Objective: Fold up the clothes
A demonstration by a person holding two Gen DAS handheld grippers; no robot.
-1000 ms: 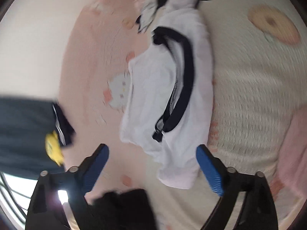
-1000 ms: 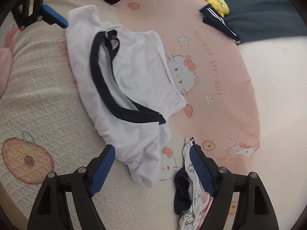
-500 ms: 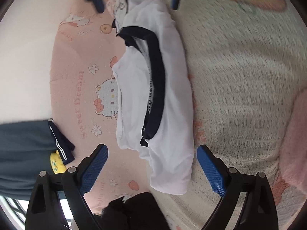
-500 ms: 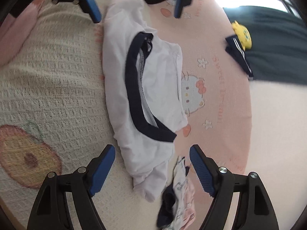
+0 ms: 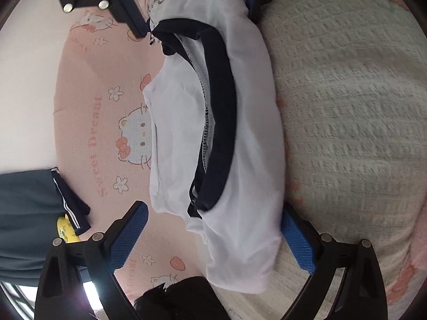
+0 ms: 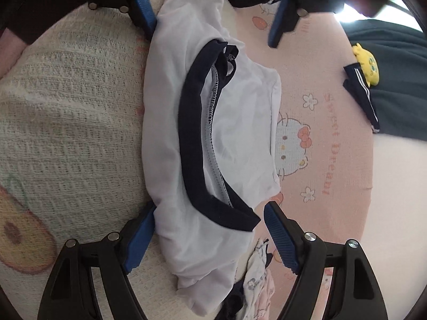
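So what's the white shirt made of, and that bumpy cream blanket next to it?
The white shirt looks like thin, soft knit cloth, probably cotton jersey: matte, it crumples in loose folds, with a dark navy ribbed-looking collar band. The cream blanket looks like a thicker woven cotton with a waffle texture: raised little squares show all over it. The exact fibre cannot be told from looks.

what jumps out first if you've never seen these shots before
A crumpled white garment with a thick navy band lies mid-frame, straddling a pink cartoon-cat sheet and a cream waffle blanket. The left tool and right tool stand open at its opposite ends, blue pads flanking the cloth.
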